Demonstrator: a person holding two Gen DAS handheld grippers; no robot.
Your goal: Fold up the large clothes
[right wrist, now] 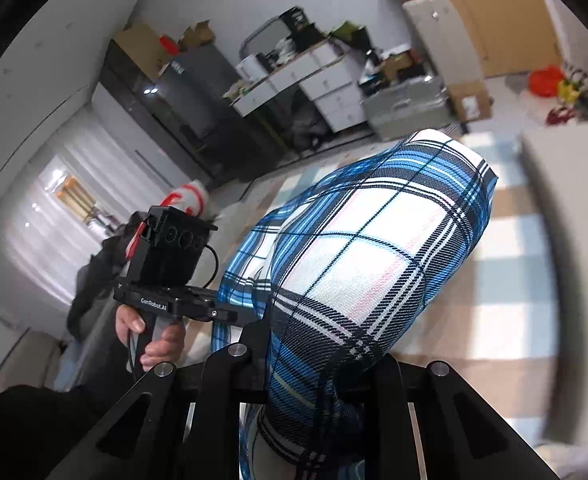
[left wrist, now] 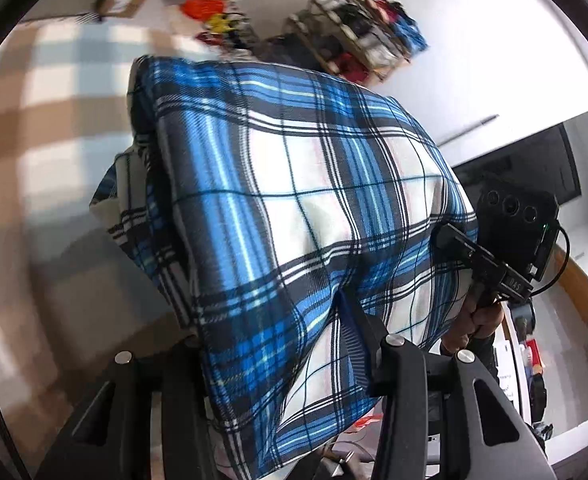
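Left gripper (left wrist: 278, 364) clamps narrow on the plaid garment (left wrist: 294, 208); right gripper (right wrist: 314, 364) pinches another bunch of the same cloth, which drapes forward over both, hanging above the checked rug (right wrist: 506, 264). The person's hand (right wrist: 150, 336) grips the left handle. Good form here, I'd say: keep both pinches level and apart so the cloth hangs taut before laying the fold

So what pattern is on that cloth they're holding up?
The cloth is blue, white and black plaid, clearest in the left wrist view.
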